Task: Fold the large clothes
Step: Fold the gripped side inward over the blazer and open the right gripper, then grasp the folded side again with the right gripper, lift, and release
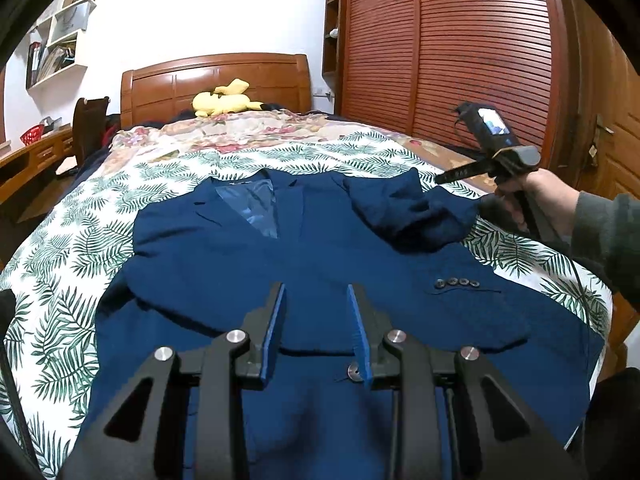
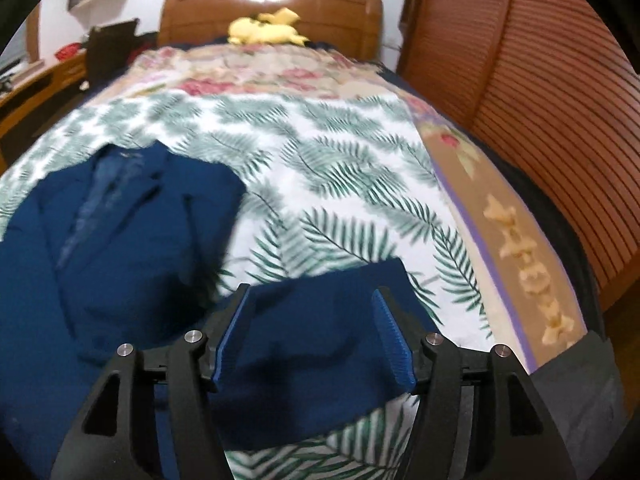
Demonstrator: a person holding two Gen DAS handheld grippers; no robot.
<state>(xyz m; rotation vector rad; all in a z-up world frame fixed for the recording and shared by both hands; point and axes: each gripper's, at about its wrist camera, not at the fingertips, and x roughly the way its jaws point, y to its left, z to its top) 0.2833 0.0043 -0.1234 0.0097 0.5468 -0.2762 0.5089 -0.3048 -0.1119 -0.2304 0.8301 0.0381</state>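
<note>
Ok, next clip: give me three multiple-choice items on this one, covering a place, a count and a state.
1. Where does the yellow plush toy lie?
A. by the headboard
B. on the jacket
C. on the desk

2. How many buttons sit in the row on the jacket sleeve?
A. two
B. four
C. six

3. How do the right gripper jaws stand?
A. clamped on the collar
B. apart, over blue cloth
C. shut, empty

Answers:
1. A: the toy rests at the far end of the bed, against the wooden headboard.
2. B: four dark buttons show in a row on the blue jacket.
3. B: the right wrist view shows a wide gap between the pads, neither pressing the cloth.
</note>
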